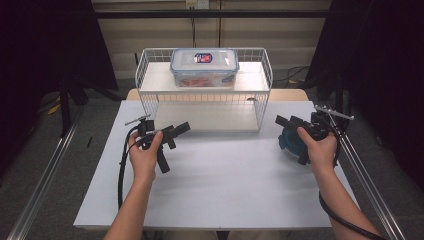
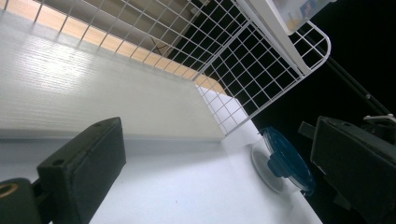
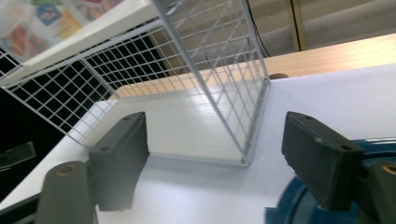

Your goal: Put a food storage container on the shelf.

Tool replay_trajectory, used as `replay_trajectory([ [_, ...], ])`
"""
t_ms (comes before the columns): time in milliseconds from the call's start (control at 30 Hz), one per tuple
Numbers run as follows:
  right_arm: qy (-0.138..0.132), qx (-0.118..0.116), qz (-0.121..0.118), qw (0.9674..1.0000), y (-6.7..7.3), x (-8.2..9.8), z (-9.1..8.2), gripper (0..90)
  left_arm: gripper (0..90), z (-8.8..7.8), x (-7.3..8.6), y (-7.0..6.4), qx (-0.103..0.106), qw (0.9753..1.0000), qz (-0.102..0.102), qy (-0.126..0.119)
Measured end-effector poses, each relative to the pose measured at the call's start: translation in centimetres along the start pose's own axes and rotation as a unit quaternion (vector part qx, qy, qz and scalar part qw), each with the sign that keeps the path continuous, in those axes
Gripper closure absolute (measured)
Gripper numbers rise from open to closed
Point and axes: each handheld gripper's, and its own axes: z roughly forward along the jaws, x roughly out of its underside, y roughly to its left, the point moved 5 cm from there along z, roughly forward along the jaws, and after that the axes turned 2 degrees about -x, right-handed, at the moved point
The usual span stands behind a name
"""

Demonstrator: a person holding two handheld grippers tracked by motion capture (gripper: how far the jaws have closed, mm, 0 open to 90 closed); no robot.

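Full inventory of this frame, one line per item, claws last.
Wire shelf rack: 1, white, far middle of table.
Lidded food container: 1, clear with blue-trimmed lid, on the rack's top shelf.
Round lid: 1, dark blue, on the table at the right claw.
Table: 1, white top.
Left claw: 1, black, open, left of the rack, holding nothing.
Right claw: 1, black, jaws wide, over the blue lid, no grip visible.

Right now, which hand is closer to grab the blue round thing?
Right. The right tool sits just over the blue round lid at the table's right side, jaws open. The left tool is far across the table.
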Motion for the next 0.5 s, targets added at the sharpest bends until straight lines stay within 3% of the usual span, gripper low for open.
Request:
replay_trajectory([
  [67,0.007,0.008,-0.002,0.9999,-0.7,0.0,-0.1,27.8,2.9,0.0,0.0,0.0,-0.008,1.0,-0.001,0.0],
  [267,0.019,0.033,-0.003,0.9993,-2.6,-0.2,-0.3,37.6,2.9,-0.2,0.1,0.2,-0.002,1.0,0.0,0.0],
  [300,0.02,0.038,-0.006,0.9991,-2.9,-0.2,-0.3,39.8,2.9,-0.1,0.1,0.2,-0.013,0.9999,0.001,0.0],
  [500,0.033,0.055,-0.001,0.998,-4.1,-0.4,-0.6,55.7,2.9,0.0,0.0,0.1,0.0,1.0,-0.006,-0.004],
])
